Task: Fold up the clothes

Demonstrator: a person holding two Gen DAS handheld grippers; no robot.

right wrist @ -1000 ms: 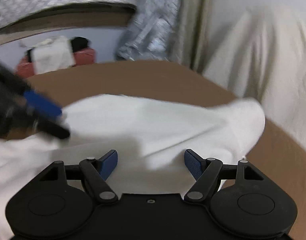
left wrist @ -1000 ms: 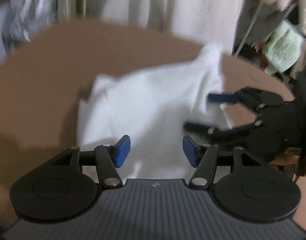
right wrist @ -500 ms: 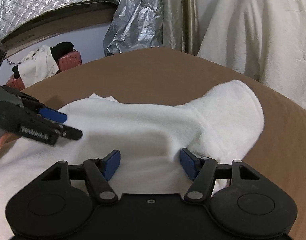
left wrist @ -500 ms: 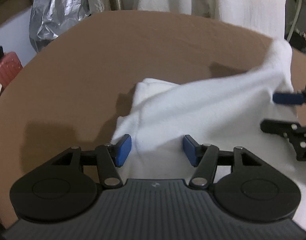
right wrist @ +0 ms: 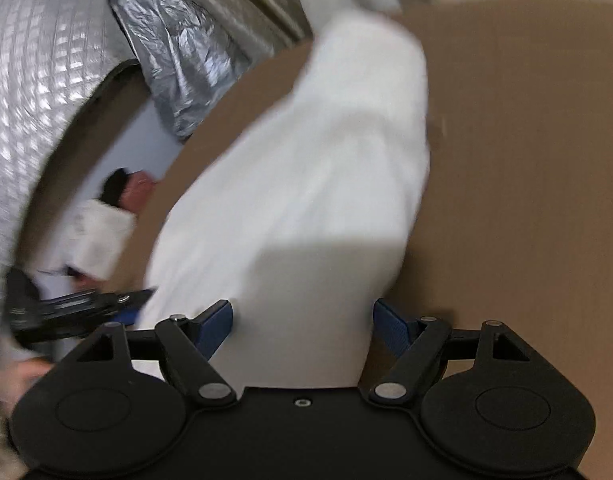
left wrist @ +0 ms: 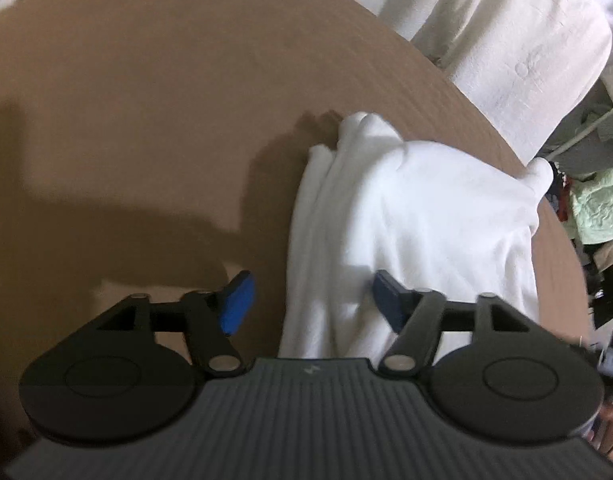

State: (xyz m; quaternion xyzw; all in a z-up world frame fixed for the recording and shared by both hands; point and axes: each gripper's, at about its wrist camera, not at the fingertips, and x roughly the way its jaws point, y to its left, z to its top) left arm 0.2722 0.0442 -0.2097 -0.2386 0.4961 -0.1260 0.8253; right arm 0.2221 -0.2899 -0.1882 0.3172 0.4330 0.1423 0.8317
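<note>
On the brown round surface (left wrist: 154, 92) lies the white fleecy garment (left wrist: 418, 216), bunched. Both jaws have just been widening: left tool (left wrist: 312, 300) and right tool (right wrist: 302, 326) straddle cloth, released, seemingly not pinching. Next: regrasp an edge to fold.

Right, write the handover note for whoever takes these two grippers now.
Left gripper: open, its fingers have just been opening; they straddle the near left edge of the white fleecy garment, not pinching it.
Right gripper: open, fingers just widened, the garment's near right part between them, unpinched.
The garment lies bunched in a long heap on the brown cardboard-like tabletop.
Done: garment gathered lengthwise, roughly.
Left: probably smooth it, then fold it.
</note>
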